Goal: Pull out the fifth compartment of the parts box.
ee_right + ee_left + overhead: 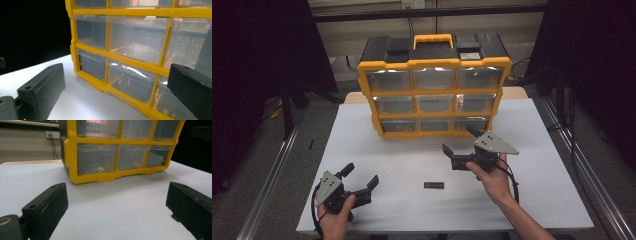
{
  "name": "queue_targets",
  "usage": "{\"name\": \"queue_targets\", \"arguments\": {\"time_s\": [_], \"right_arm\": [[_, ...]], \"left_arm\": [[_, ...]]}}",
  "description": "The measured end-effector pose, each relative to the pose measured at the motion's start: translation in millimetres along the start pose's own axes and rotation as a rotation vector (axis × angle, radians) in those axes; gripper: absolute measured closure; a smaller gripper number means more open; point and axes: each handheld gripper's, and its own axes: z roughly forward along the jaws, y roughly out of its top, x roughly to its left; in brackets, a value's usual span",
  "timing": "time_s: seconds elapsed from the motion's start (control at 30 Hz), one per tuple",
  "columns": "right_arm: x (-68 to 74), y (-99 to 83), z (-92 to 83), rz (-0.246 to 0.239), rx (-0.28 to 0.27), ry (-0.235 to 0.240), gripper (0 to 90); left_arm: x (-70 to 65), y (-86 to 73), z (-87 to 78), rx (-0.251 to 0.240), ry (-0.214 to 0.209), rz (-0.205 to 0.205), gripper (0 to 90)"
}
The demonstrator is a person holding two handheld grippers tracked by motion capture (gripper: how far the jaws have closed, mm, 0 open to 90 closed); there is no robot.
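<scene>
Yellow drawer cabinet (434,92) upright at the far middle of the white table (362,150), nine clear drawers in three rows, black top, yellow handle.

Nearest, at the near left edge: left gripper (360,176), held in the left hand (336,217), jaws spread wide, nothing between them. Bare white table between and ahead of these jaws in the left gripper view; cabinet (120,152) well ahead of them, its bottom row of drawers straight beyond the gap, apart from both jaw tips.

Slightly farther, between the two grippers: small black block (433,185) flat on the table, to the right of the left jaws, on the near side of the right gripper, touching neither.

Farther still: right gripper (460,140), in the right hand (493,177), grey three-cornered plate on top, jaws wide open and empty, tips aimed at the lower right of the cabinet. In the right gripper view, cabinet front (140,47) close ahead of the jaws, middle and bottom drawers spanning the gap; right jaw overlapping the drawers on that side, contact impossible to tell; left jaw clear of the cabinet's corner, over bare table.
</scene>
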Motion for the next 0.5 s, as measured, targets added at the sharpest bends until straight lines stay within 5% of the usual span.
{"name": "queue_targets", "arguments": {"time_s": [0.5], "right_arm": [[2.7, 8.5, 22.4, -0.077, -0.001, -0.009, 0.8]], "left_arm": [[1.5, -0.8, 1.5, 0.013, -0.001, 0.003, 4.2]]}}
